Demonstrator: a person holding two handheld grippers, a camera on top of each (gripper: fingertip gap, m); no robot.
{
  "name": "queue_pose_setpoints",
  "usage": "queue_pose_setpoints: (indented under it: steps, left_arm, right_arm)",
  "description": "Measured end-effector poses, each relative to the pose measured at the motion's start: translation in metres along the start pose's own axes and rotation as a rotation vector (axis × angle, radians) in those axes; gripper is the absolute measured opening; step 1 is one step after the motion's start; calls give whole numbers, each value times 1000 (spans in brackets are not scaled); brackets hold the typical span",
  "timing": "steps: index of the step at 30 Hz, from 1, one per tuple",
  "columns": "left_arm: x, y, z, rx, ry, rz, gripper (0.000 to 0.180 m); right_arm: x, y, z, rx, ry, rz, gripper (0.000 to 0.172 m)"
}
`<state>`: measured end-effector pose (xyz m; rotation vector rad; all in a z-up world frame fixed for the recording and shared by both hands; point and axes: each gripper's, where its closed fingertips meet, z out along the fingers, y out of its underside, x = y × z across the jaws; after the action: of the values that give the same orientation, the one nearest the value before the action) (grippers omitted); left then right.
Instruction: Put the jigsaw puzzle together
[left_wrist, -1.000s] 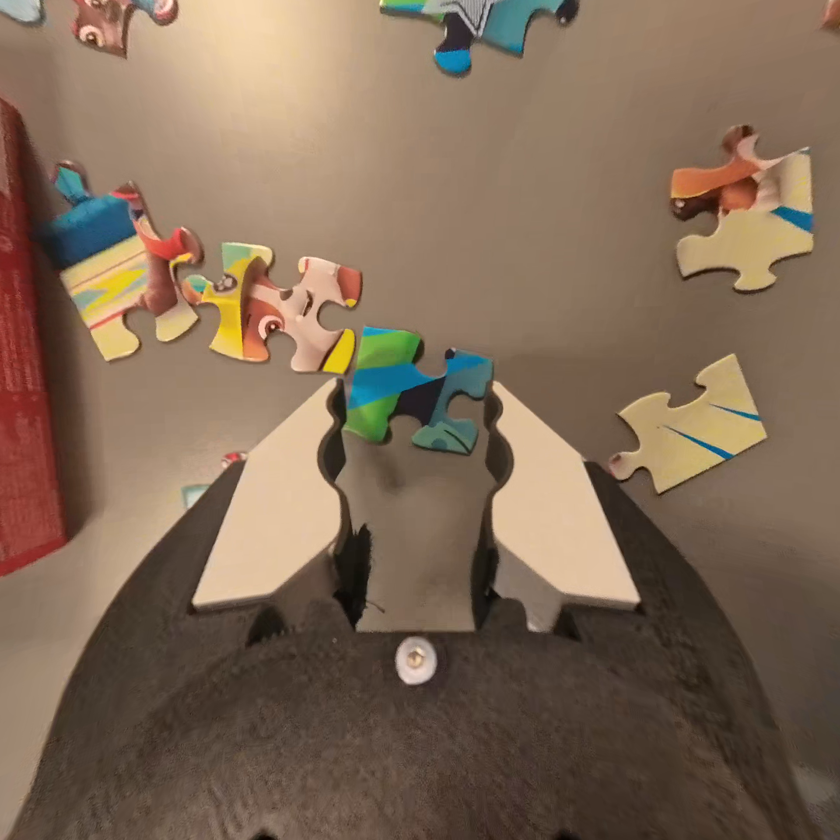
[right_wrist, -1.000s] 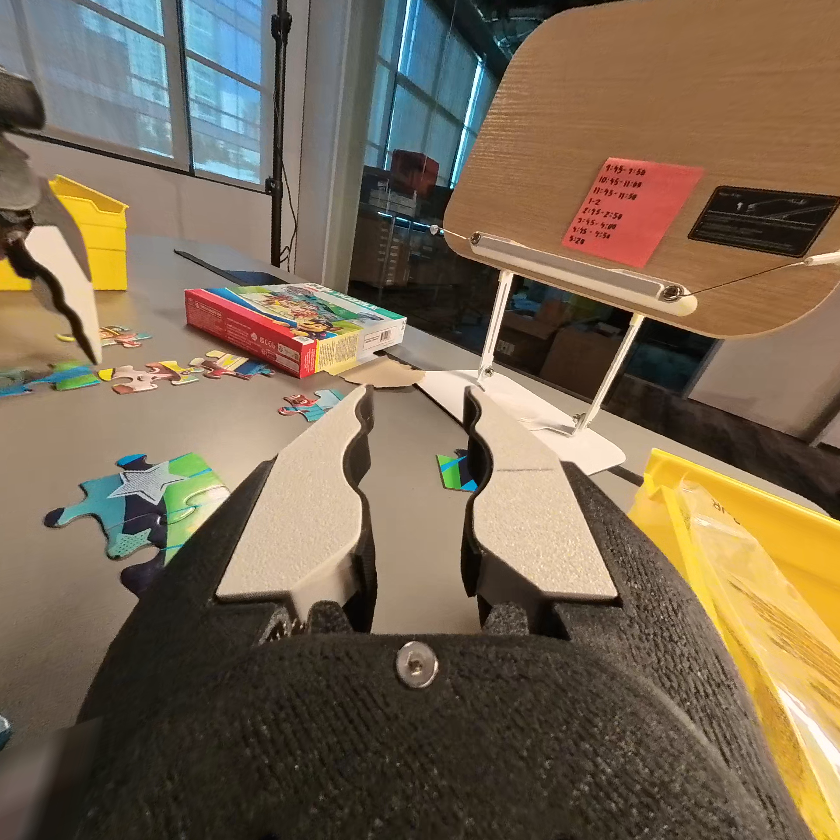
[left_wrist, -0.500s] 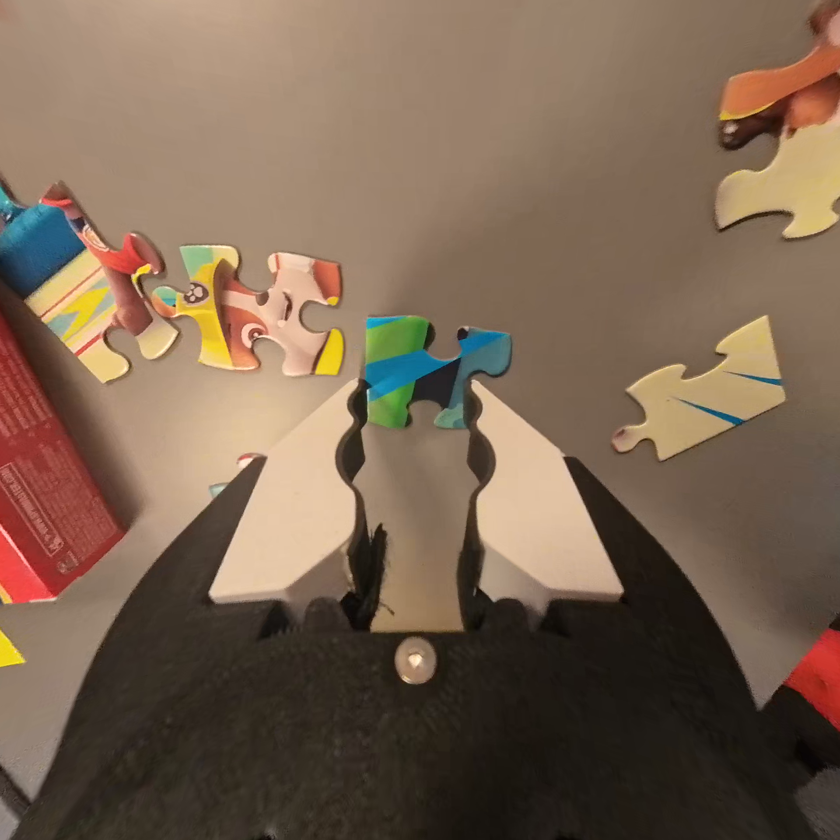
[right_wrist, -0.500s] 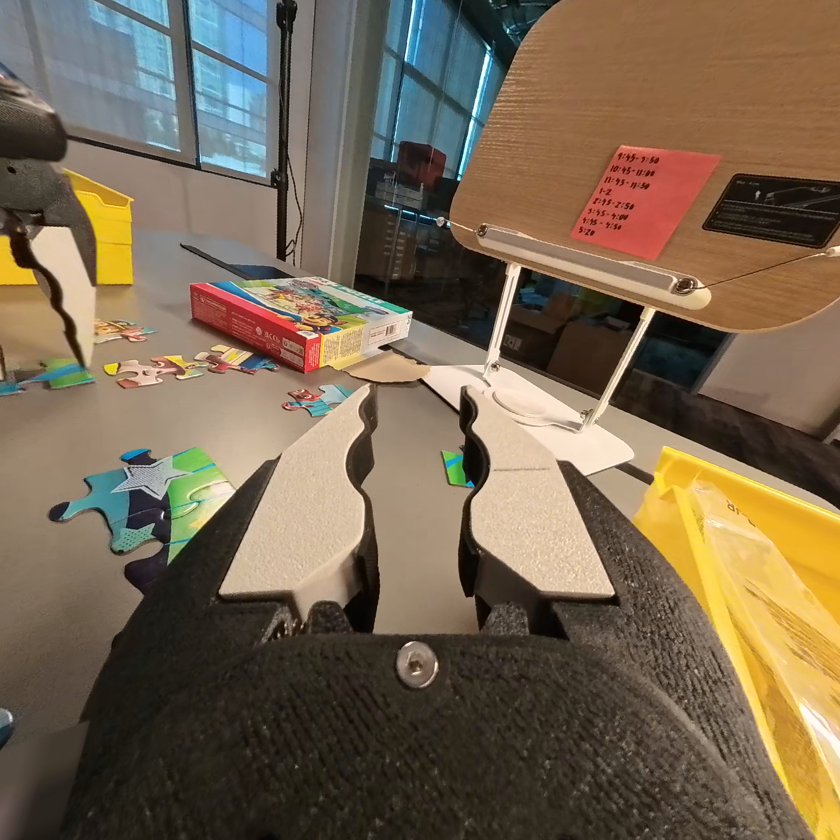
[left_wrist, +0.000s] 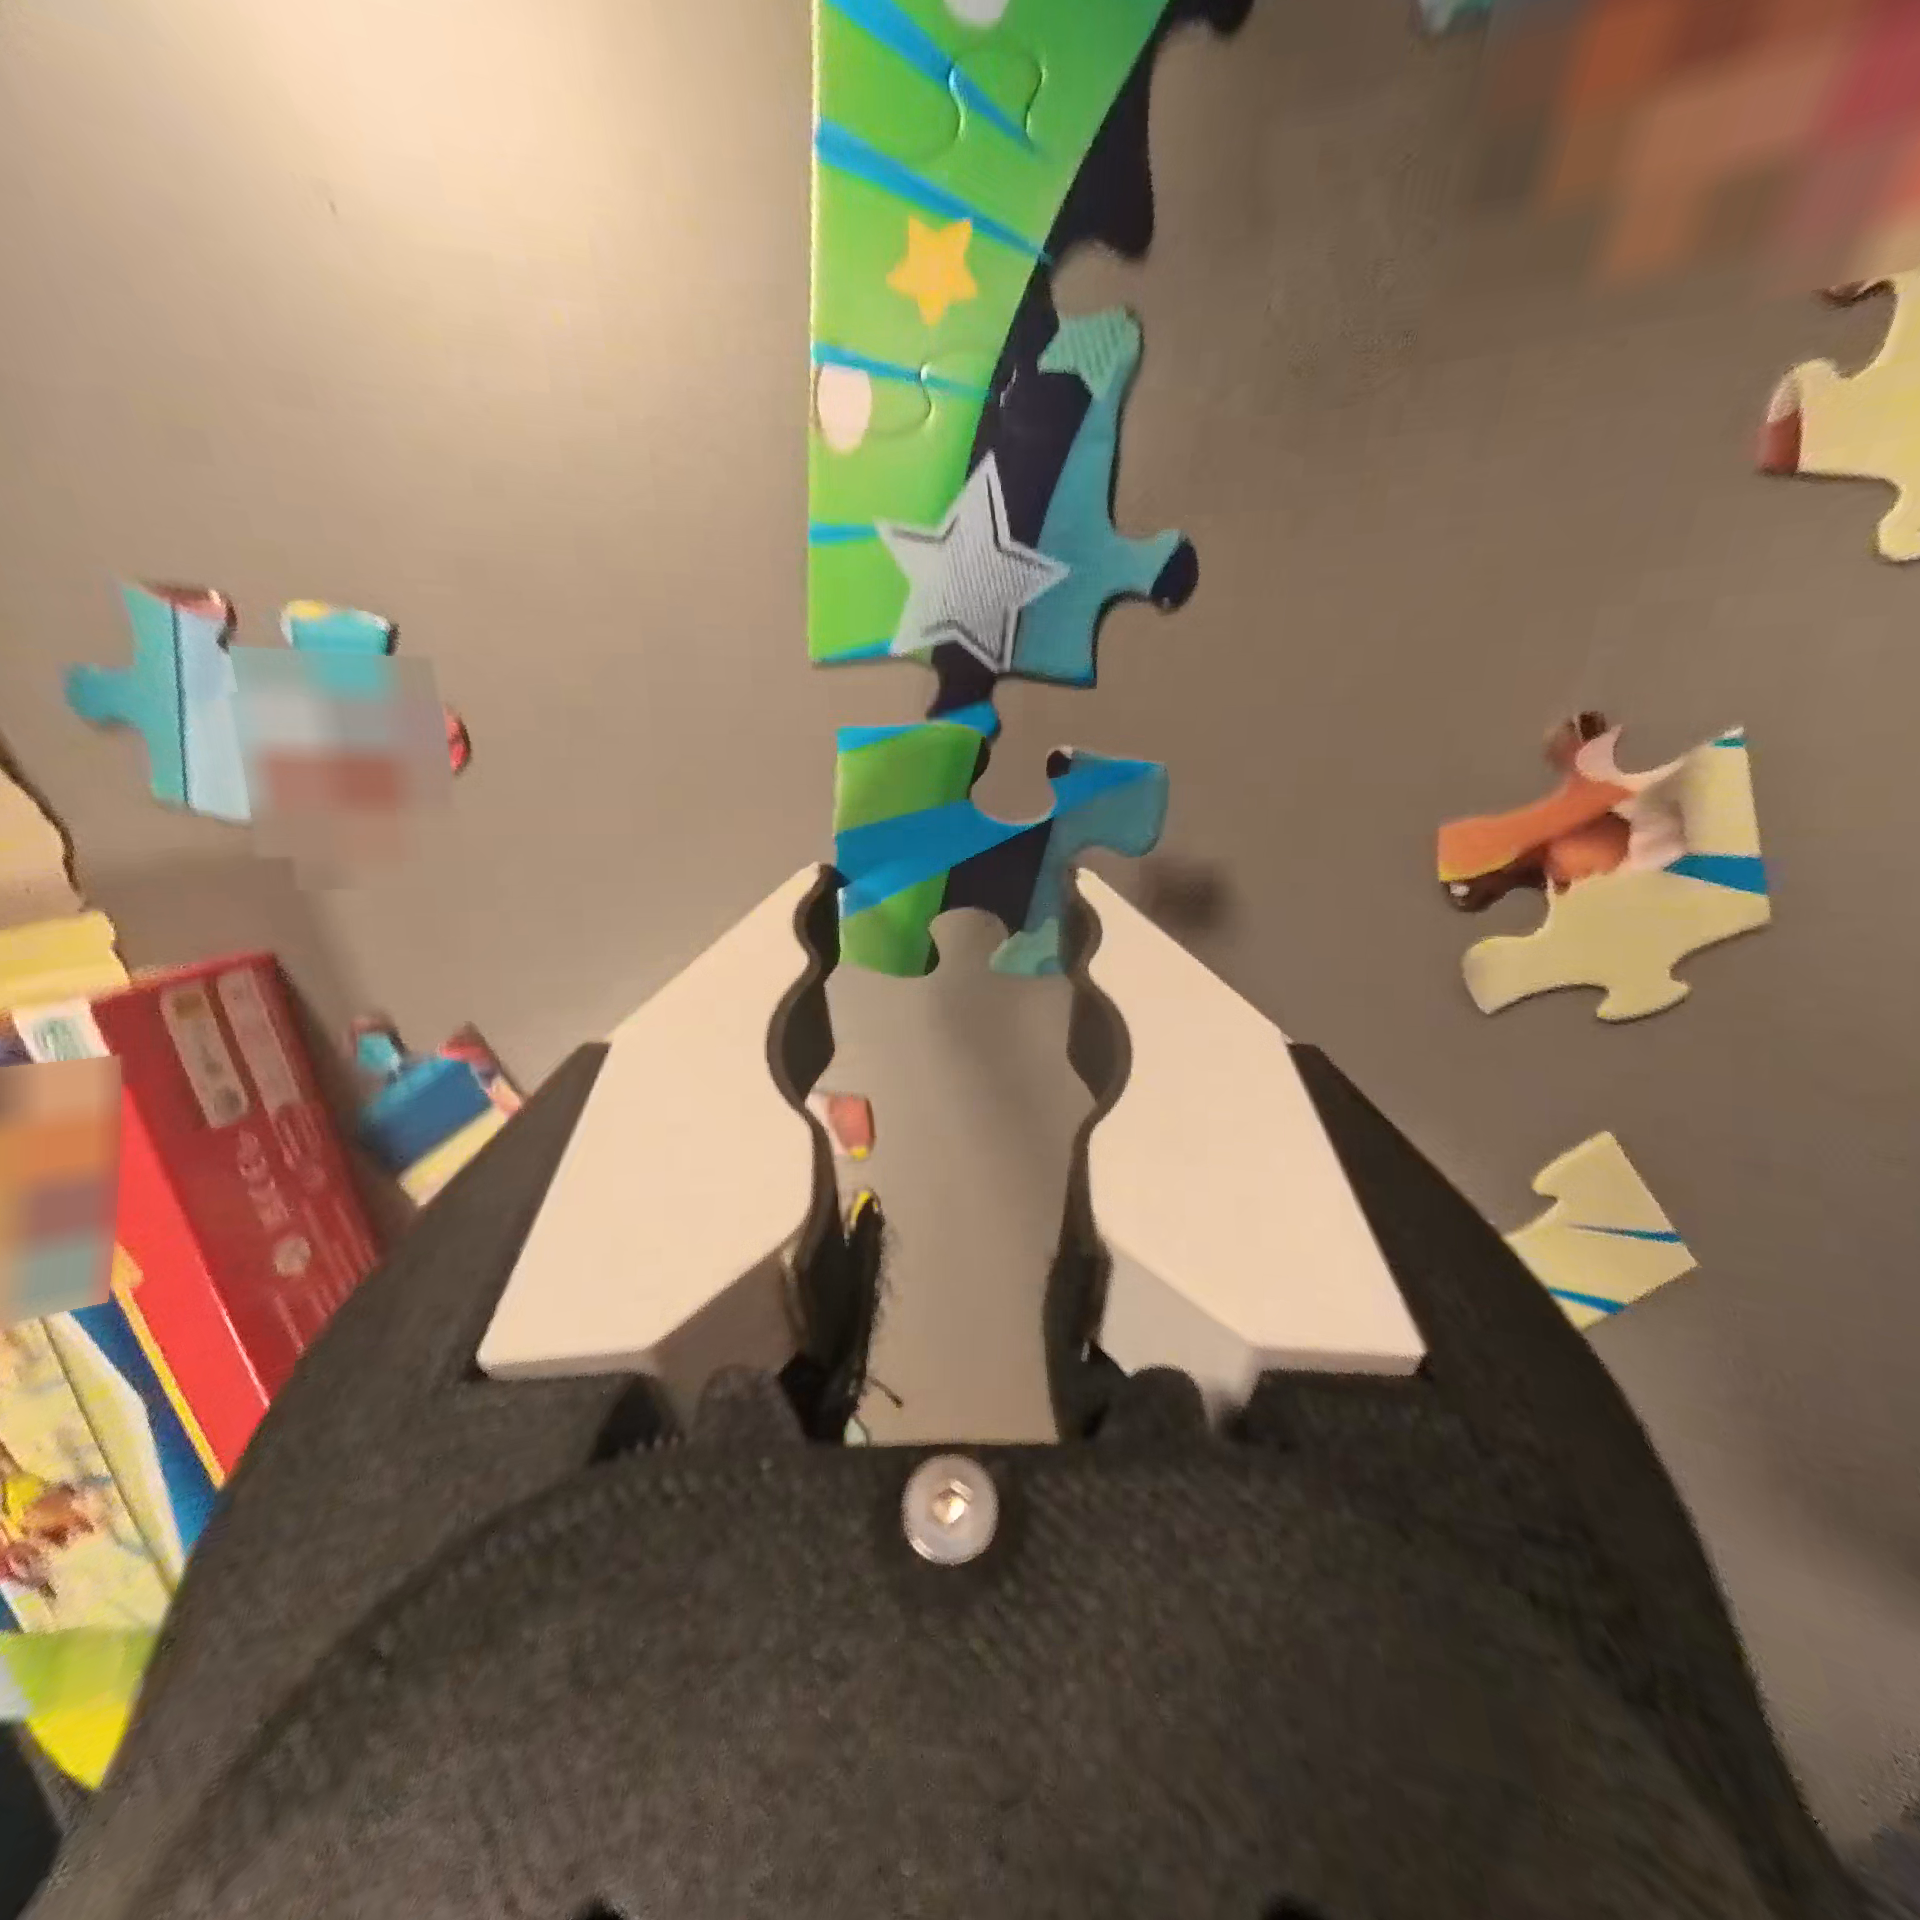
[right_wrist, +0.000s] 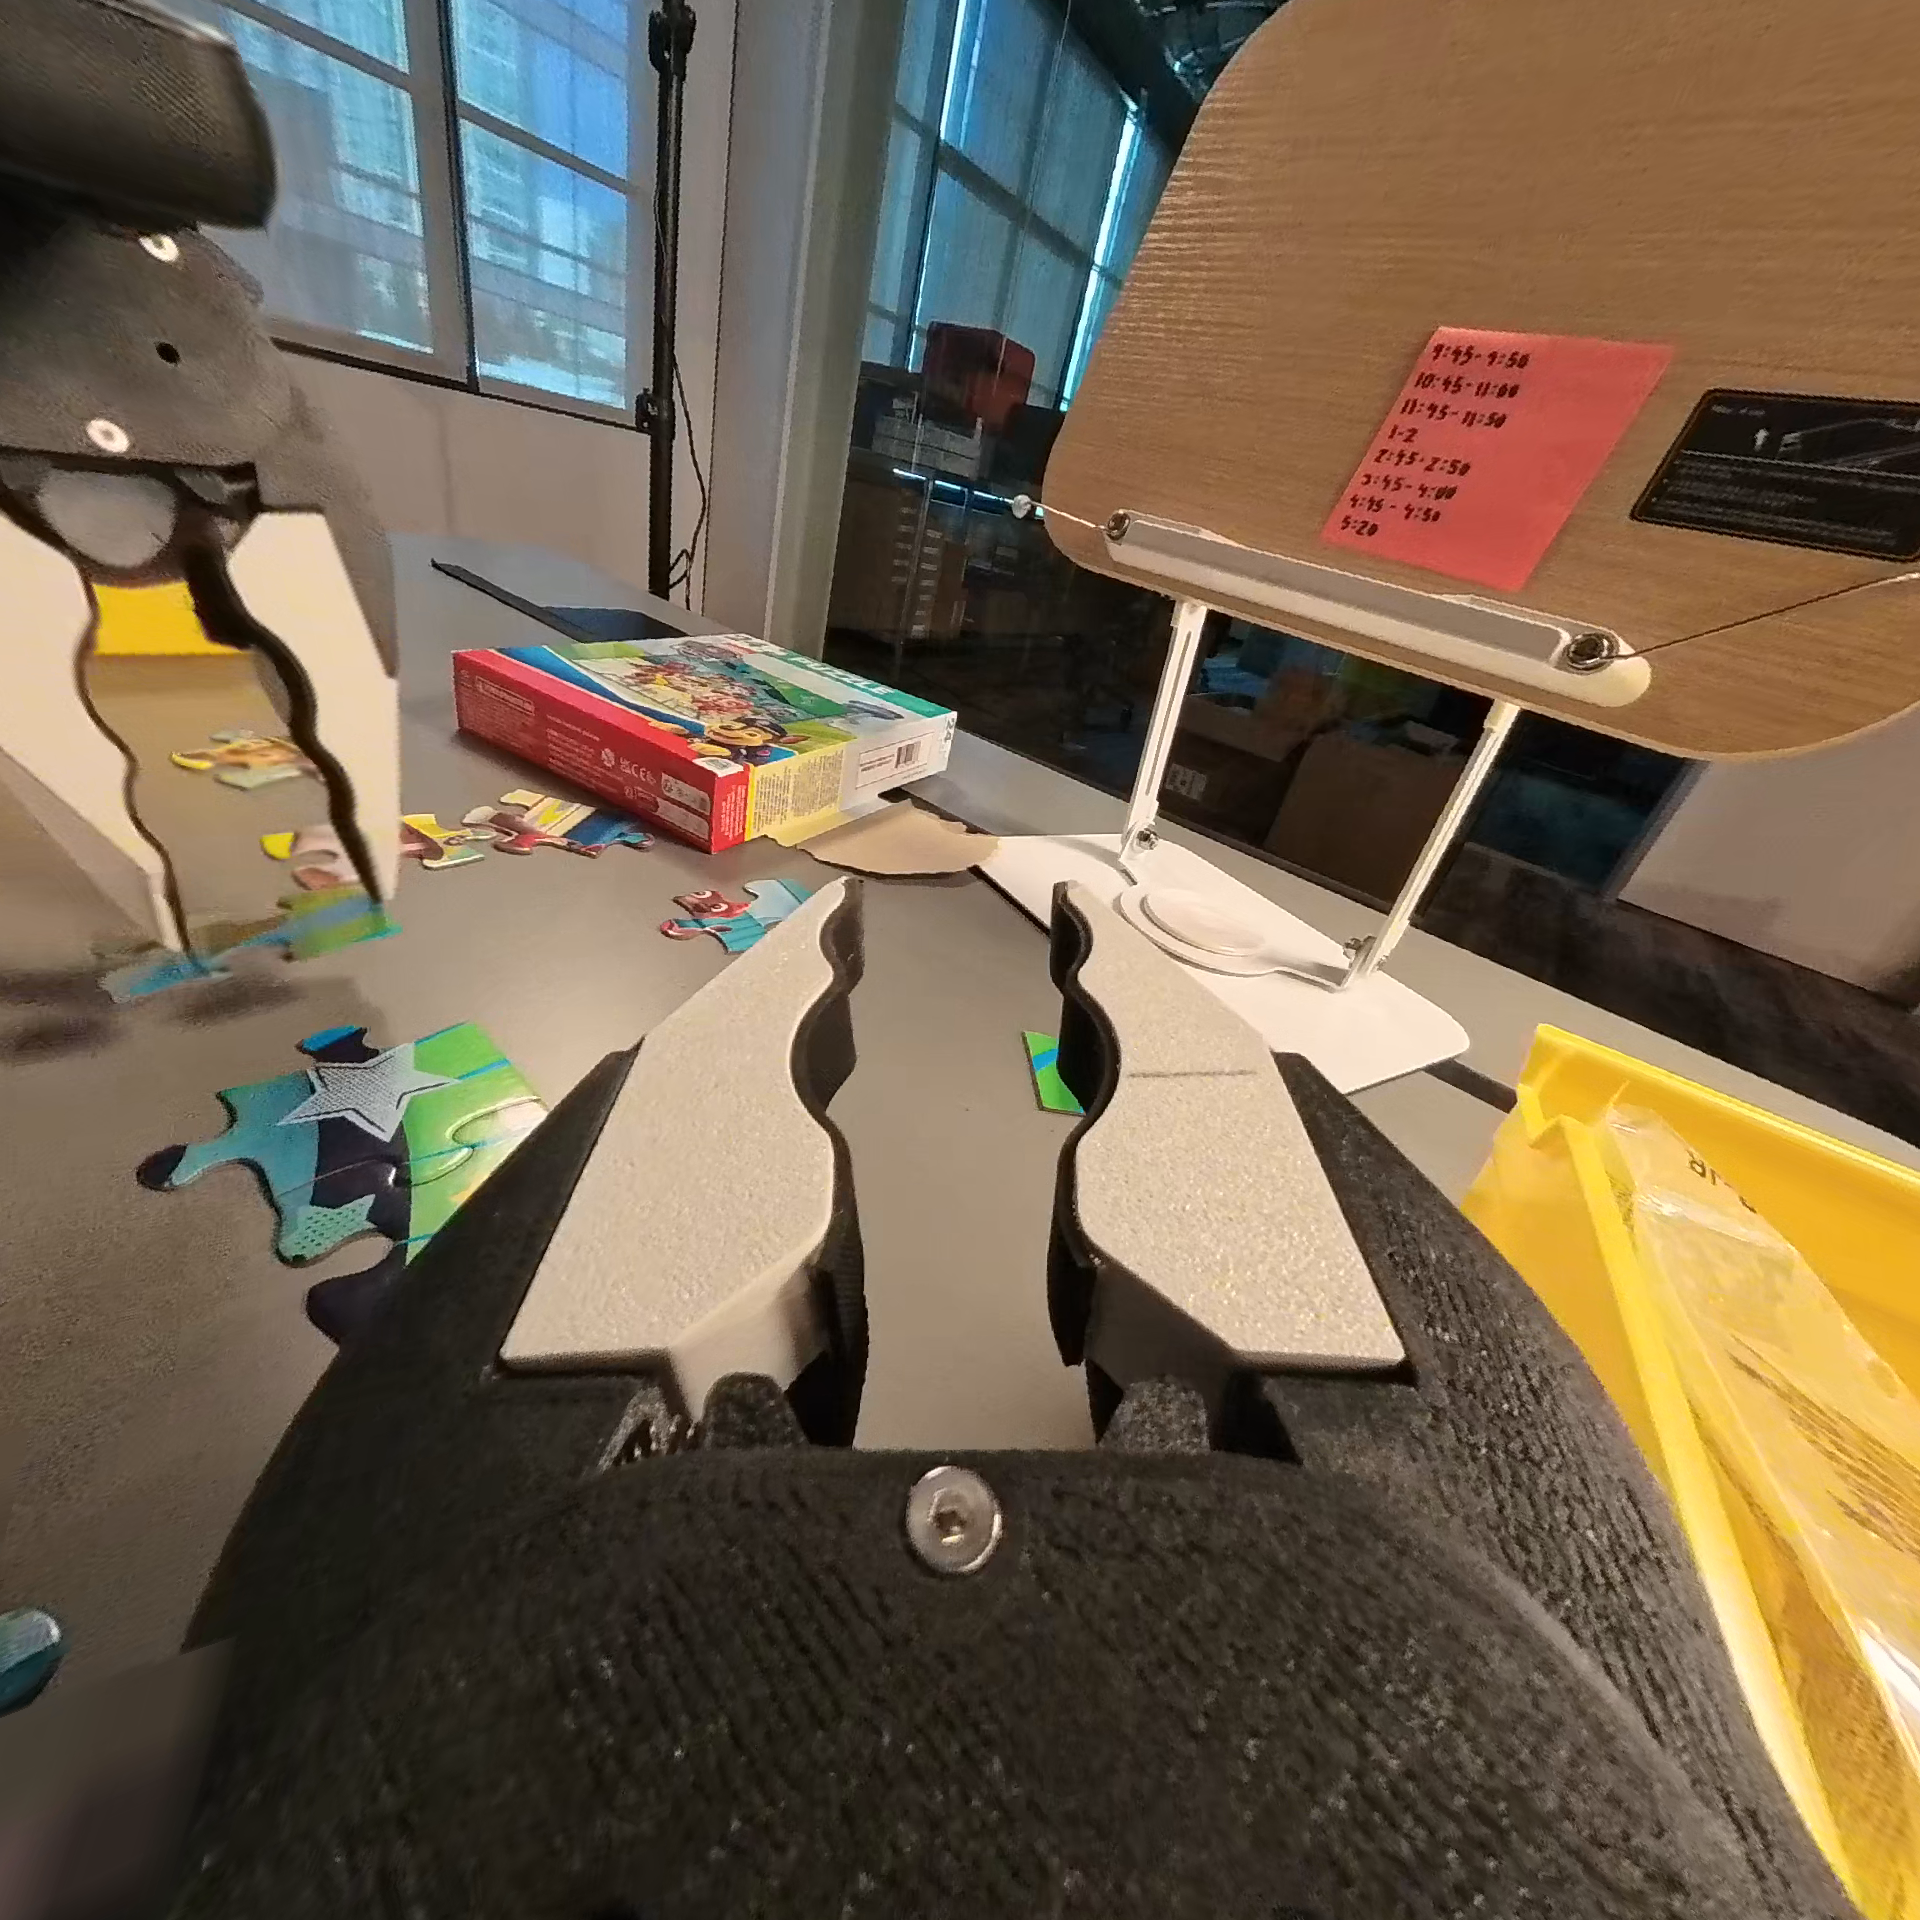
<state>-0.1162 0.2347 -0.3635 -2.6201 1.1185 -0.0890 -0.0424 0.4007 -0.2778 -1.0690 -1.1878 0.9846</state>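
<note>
My left gripper (left_wrist: 954, 883) is shut on a green, blue and dark puzzle piece (left_wrist: 904, 831), with a pad against each side edge. The piece sits low over the grey table, just below the joined green strip with stars (left_wrist: 914, 312); the strip's dark tab meets its top edge. The right wrist view shows the same gripper (right_wrist: 270, 925) with its tips down at that piece (right_wrist: 332, 920), beside the joined section (right_wrist: 353, 1122). My right gripper (right_wrist: 956, 894) is open and holds nothing, hovering above the table.
A red puzzle box (right_wrist: 686, 727) lies at the back; it also shows in the left wrist view (left_wrist: 239, 1143). Loose pieces lie around (left_wrist: 1621, 914) (left_wrist: 1600, 1226) (right_wrist: 738, 914). A wooden book stand (right_wrist: 1507, 364) and a yellow bin (right_wrist: 1714, 1299) are on the right. The grippers' ends are close to 20 cm from one another. To reach the joined section (right_wrist: 353, 1122) in a straight line is about 7 cm for my left fingers, about 15 cm for my right. The left camera catches it too, in the left wrist view (left_wrist: 1004, 534).
My left jaws closed onto the green and blue piece. They then brought it away from the row of loose pieces to the joined strip's lower end. My right gripper barely moved.
</note>
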Motion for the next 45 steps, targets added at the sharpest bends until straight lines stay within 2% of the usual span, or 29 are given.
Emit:
queue_pose_setpoints:
  steps: [7,12,21,24,26,28,33,45]
  left_arm:
    - [-7,-11,14,-71,24,37,42]
    - [-6,-4,20,-146,28,29,42]
    - [-7,-5,24,-179,24,-2,42]
    - [-9,-7,24,-165,7,-19,44]
    - [-8,-7,22,-145,4,-34,54]
    - [-7,-9,18,-91,7,-46,56]
    - [0,-20,18,80,72,-96,43]
    - [-2,-20,27,92,8,-113,29]
  right_arm:
    - [-1,1,1,-2,-6,1,34]
    - [-1,1,1,-4,-7,3,34]
    - [-1,1,1,-5,-8,6,34]
    - [-1,1,1,-5,-9,6,34]
    - [-1,1,1,-5,-9,6,34]
    - [-1,1,1,-5,-8,6,34]
    - [-1,1,1,-5,-8,7,34]
    - [0,1,1,-6,-6,8,34]
